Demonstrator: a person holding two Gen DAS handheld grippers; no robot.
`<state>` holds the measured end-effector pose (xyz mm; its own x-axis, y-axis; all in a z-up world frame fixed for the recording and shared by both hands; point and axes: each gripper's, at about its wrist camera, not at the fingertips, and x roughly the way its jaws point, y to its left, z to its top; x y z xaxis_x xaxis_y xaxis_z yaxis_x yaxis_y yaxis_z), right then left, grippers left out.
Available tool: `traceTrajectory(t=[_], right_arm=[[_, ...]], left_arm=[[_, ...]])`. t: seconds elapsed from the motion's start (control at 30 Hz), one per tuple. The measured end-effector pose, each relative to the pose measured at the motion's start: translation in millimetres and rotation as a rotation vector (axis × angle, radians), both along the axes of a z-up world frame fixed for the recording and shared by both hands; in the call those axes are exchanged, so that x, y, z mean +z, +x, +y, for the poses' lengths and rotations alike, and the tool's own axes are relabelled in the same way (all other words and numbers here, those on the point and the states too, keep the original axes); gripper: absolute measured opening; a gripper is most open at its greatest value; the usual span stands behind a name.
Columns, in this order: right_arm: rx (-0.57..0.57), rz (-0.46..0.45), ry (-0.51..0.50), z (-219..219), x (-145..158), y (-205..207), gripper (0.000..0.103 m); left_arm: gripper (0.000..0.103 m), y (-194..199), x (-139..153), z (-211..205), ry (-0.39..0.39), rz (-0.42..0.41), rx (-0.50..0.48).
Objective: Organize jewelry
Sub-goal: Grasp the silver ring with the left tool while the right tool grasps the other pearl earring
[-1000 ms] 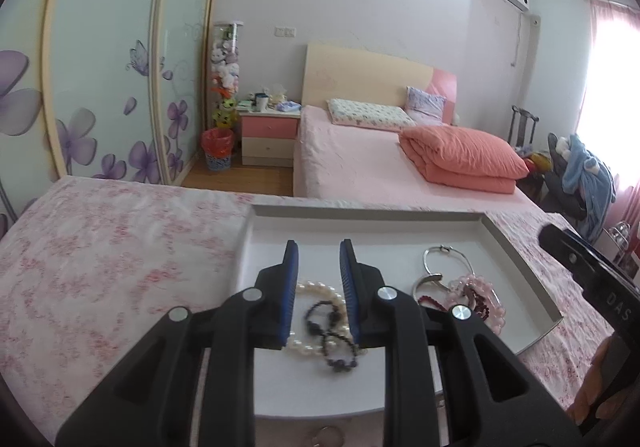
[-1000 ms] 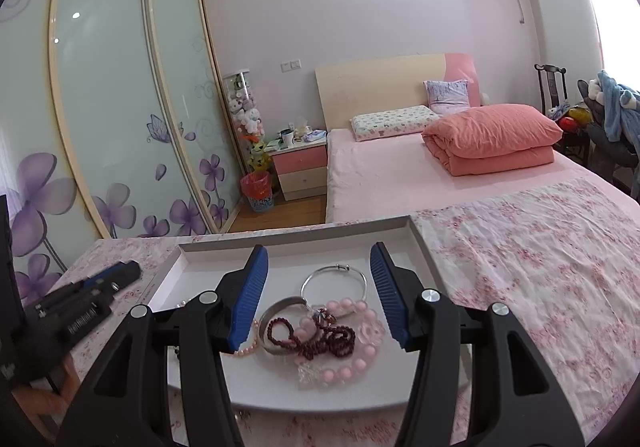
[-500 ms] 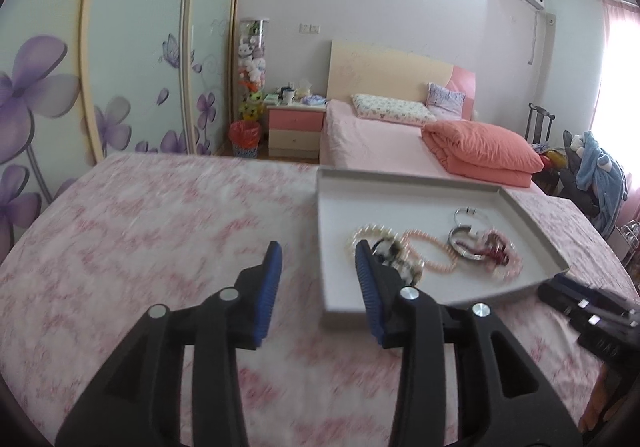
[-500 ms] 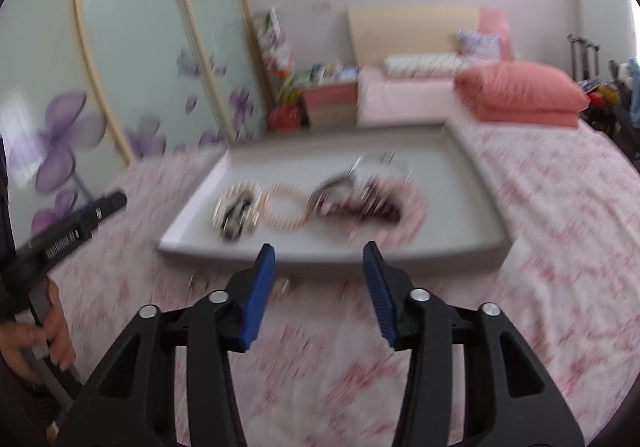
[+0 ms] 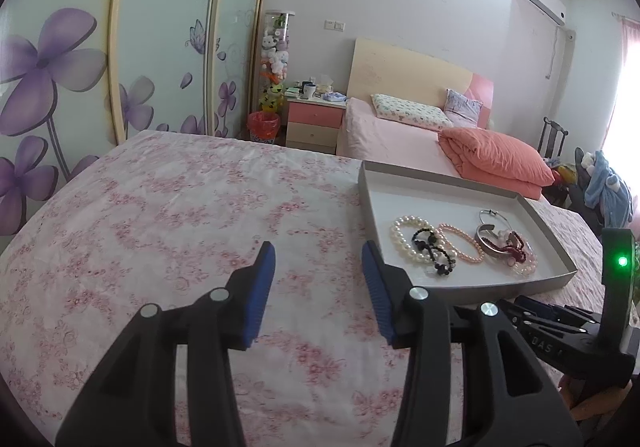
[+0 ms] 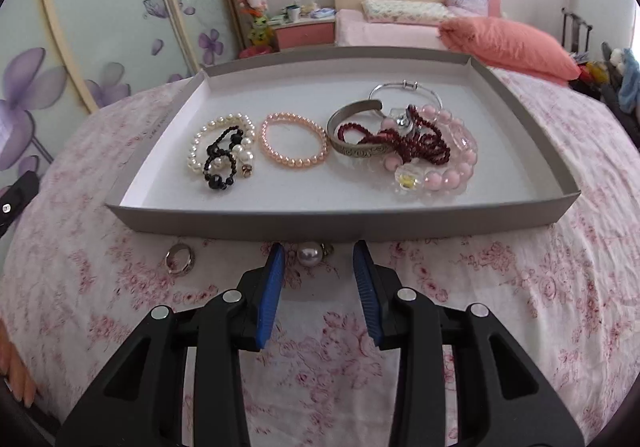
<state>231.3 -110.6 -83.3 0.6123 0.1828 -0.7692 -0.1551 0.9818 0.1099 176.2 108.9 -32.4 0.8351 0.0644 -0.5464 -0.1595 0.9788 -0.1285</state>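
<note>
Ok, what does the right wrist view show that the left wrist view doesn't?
Right wrist only: a ring and a pearl on the cloth in front of the tray, the pearl just ahead of the open right gripper.
Left wrist only: the left gripper, open over bare cloth left of the tray.
Both: the tray holding the white pearl bracelet, black beads, pink bracelet and tangled pile.

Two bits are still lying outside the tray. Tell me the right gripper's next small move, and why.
Probably ease the right gripper forward and down until its fingers straddle the pearl, then close. The pearl lies on the cloth just short of the tray, beyond the open, empty fingertips and in line with the gap between them. The jaws have just been closing. The ring sits farther left.
</note>
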Motion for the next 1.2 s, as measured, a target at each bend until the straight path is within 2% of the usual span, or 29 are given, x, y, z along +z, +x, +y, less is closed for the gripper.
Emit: traceTrajectory(t=[0.17, 0.23, 0.43, 0.53, 0.73, 0.83, 0.97, 1.2], right_arm=[[-0.058, -0.004, -0.054, 8.1, -0.6, -0.9, 0.025], [-0.076, -0.005, -0.061, 6.8, -0.9, -0.9, 0.017], [-0.064, -0.004, -0.058, -11.3, -0.7, -7.3, 0.016], [-0.075, -0.005, -0.075, -33.5, -0.5, -10.1, 0.017], [-0.122, 0.002, -0.121, -89.7, 0.9, -5.2, 0.017], [-0.114, -0.005, -0.113, -103.8, 0.2, -6.3, 0.017], [-0.096, -0.002, -0.09, -104.6, 0.7, -2.5, 0.017], [-0.064, -0.001, -0.071, -106.6, -1.9, -2.2, 0.017]], left_arm=[[0.045, 0.1, -1.6, 3.8, -0.009, 0.006, 0.008], [0.045, 0.0, -2.3, 3.5, -0.01, 0.008, 0.007], [0.045, -1.1, -4.6, -8.8, -0.009, 0.023, -0.025], [0.05, -0.5, -7.3, -21.7, -0.016, 0.045, -0.06], [0.052, 6.5, -23.1, -63.0, -0.023, 0.14, -0.173], [0.055, 11.0, -31.5, -86.0, 0.0, 0.179, -0.213], [0.055, 24.1, -43.6, -113.4, 0.067, 0.24, -0.214], [0.052, 48.6, -60.4, -132.7, 0.095, 0.315, -0.181]])
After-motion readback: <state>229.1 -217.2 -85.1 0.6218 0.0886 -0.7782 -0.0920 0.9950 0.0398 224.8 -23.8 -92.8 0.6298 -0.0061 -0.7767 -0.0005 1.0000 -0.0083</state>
